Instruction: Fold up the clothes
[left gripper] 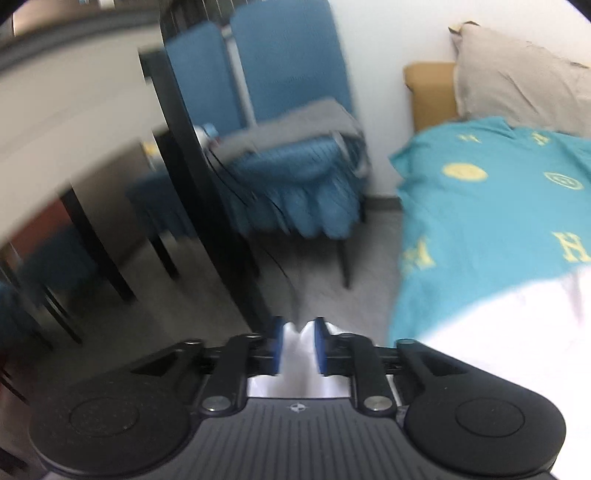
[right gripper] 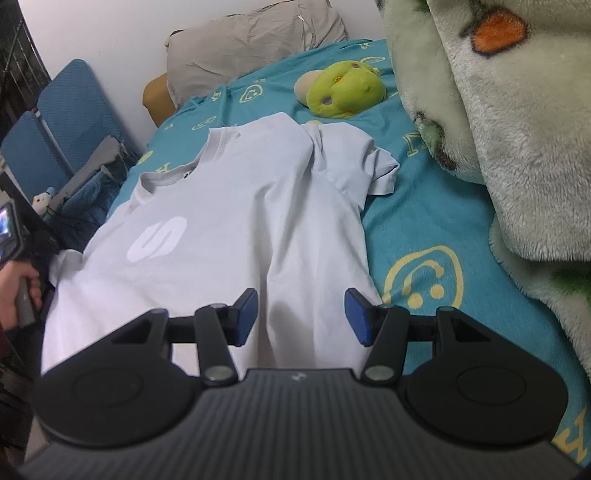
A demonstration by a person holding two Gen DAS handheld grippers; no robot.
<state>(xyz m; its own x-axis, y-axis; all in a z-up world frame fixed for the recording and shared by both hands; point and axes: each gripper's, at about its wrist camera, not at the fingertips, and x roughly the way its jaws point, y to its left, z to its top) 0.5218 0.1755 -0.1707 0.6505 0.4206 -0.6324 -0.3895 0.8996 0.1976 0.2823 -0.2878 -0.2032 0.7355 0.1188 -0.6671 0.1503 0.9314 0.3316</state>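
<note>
One white T-shirt [right gripper: 229, 229] lies flat on the bed [right gripper: 436, 221], its left edge hanging off the bed's side. Left gripper [left gripper: 298, 345] has cloth between parted pads, apparently loose; right gripper [right gripper: 301, 317] hovers released above the hem.

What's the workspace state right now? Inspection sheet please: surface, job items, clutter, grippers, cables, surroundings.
Surface: bed with teal patterned sheet.
Job's things: white T-shirt lying front up with its collar towards the pillow; one sleeve crumpled towards the plush toy side.
Clutter: green plush toy, fluffy blanket, grey pillow.
Grippers: left gripper has white cloth between its pads, grip unclear from the blurred view; right gripper open above the shirt's hem, holding nothing.
Cables: nothing seen on the bed.
Surroundings: blue chairs with grey clothing draped on them beside the bed; white wall.
</note>
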